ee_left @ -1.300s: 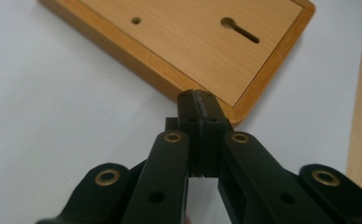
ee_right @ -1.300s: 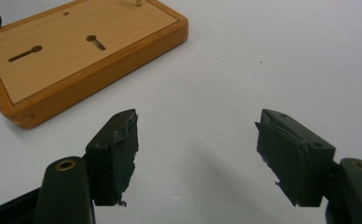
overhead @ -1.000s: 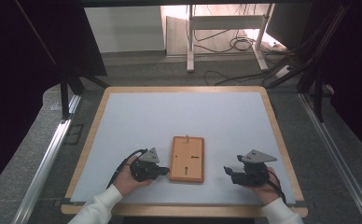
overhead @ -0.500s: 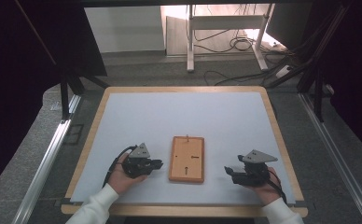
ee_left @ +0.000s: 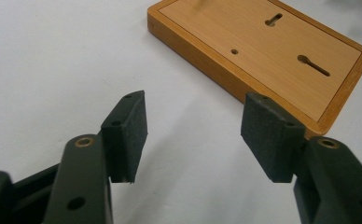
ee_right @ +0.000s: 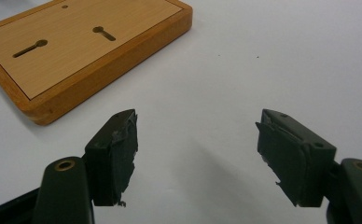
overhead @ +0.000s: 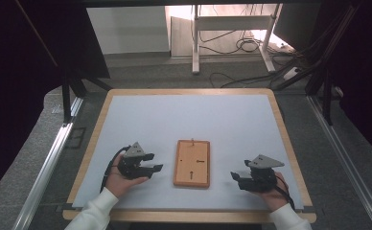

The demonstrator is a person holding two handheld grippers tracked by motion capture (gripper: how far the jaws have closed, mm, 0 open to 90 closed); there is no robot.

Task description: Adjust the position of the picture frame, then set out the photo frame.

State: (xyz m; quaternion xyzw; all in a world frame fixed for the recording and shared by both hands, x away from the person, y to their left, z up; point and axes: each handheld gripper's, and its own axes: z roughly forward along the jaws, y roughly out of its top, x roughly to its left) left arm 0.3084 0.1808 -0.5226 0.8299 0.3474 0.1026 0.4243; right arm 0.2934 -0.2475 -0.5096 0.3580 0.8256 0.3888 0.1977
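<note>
Flanking wooden board (overhead: 192, 163) on white mat (overhead: 189, 120): L gripper (overhead: 151, 167) fingers just opened, R gripper (overhead: 236, 178) wide, both empty.

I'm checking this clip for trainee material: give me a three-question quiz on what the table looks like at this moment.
1. True or false: the wooden board lies flat on the table between the left tongs and the right tongs.
2. What is cut into the board's upward face? A) two keyhole slots B) a handle C) a round window
3. What, if anything, do the left tongs grip?

Key
1. True; neither pair touches it.
2. A; a small round hole shows as well.
3. Nothing; their jaws have just been opening and stand apart over bare table beside the board.
</note>
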